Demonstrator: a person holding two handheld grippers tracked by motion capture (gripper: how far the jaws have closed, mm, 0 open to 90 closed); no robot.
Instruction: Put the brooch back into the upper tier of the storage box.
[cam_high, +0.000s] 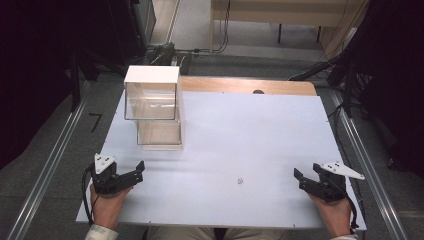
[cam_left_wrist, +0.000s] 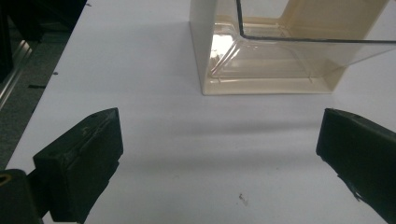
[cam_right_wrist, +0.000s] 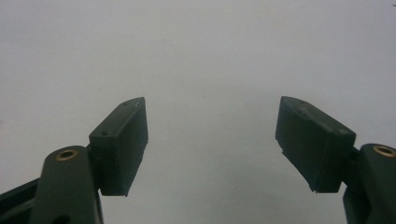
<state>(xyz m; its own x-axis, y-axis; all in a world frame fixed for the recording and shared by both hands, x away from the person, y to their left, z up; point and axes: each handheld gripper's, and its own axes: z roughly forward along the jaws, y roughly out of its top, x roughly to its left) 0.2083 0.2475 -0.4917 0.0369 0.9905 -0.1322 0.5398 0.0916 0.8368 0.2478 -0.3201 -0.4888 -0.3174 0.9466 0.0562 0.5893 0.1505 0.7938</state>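
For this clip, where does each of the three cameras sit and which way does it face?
High view: above the person's side, looking forward and down on the white table; both forearms, the left hand-held gripper and the right hand-held gripper show.
Left gripper view: rides the left hand-held gripper, looks along its open jaws at the clear plastic container.
Right gripper view: rides the right hand-held gripper, looks past open jaws at bare tabletop.
Shared: the high and left gripper views both show the container and a small speck on the table.

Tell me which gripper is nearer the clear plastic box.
Left. The left gripper sits just in front of the clear plastic box, jaws open; the right gripper is far across the table.
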